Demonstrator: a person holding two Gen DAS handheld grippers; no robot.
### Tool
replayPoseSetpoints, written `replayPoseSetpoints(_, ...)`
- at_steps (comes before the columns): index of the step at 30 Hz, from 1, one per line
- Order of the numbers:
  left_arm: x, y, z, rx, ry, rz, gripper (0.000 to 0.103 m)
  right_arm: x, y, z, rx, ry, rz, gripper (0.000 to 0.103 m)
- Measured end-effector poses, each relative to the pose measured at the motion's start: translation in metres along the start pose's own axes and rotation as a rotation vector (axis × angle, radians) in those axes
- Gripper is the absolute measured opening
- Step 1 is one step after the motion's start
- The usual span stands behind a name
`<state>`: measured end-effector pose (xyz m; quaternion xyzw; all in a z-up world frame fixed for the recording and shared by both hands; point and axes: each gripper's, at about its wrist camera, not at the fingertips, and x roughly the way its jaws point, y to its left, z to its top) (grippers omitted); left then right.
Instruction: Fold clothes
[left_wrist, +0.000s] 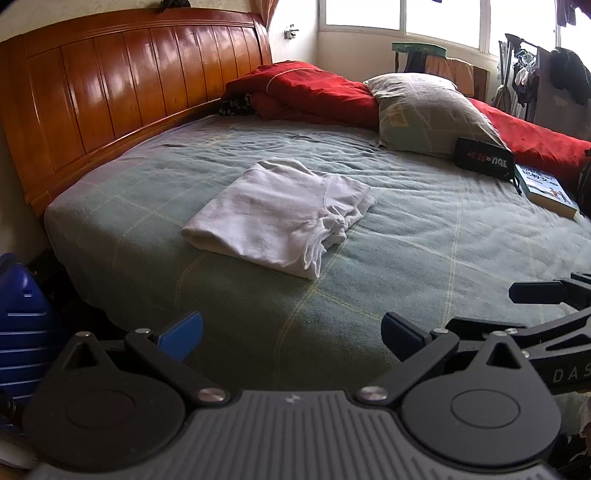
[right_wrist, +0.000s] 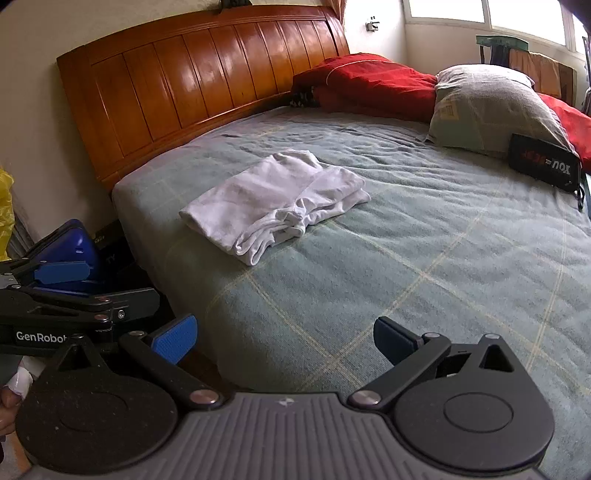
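At the far left a glossy wooden headboard (left_wrist: 140, 81) with curved vertical slats is standing at the head of the bed (left_wrist: 406, 236), and a blue ribbed hard-shell case (left_wrist: 26, 325) is sitting on the floor below the bed's near left corner. The bed's cover is a grey-green woven blanket with thin pale check lines, slightly rumpled.

On it, towards the near left corner and well in from every edge, a white shirt (left_wrist: 280, 214) is lying as a compact, roughly rectangular stack. It looks like soft thin knit; one edge is a smooth rounded fold, while the edge nearest the cameras is bunching into small crumpled ruffles. Judging from this, the folding appears essentially done; at most that loose bunched edge is wanting tidying, and no other unfolded garment is showing on the bed.

Further right, along the far edge, a red quilt (left_wrist: 314, 92) is heaped, with a grey pillow (left_wrist: 428, 110) leaning on it, a black pouch (left_wrist: 484, 158) just in front, and a book (left_wrist: 546, 188) near the right edge.

The left gripper (left_wrist: 291, 332) and right gripper (right_wrist: 284, 338) are both hovering off the near edge, well apart from the shirt, jaws spread wide and holding nothing, their blue textured pads bare.
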<state>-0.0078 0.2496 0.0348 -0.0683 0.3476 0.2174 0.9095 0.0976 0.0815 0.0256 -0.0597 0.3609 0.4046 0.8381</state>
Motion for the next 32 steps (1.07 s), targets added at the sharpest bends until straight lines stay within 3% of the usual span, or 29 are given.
replayPoseSetpoints(32,0.0023,-0.0003,0.0005,0.004,0.006,0.004,0.102,0.0019,-0.0020,-0.0007,0.008,0.010,0.003,0.103)
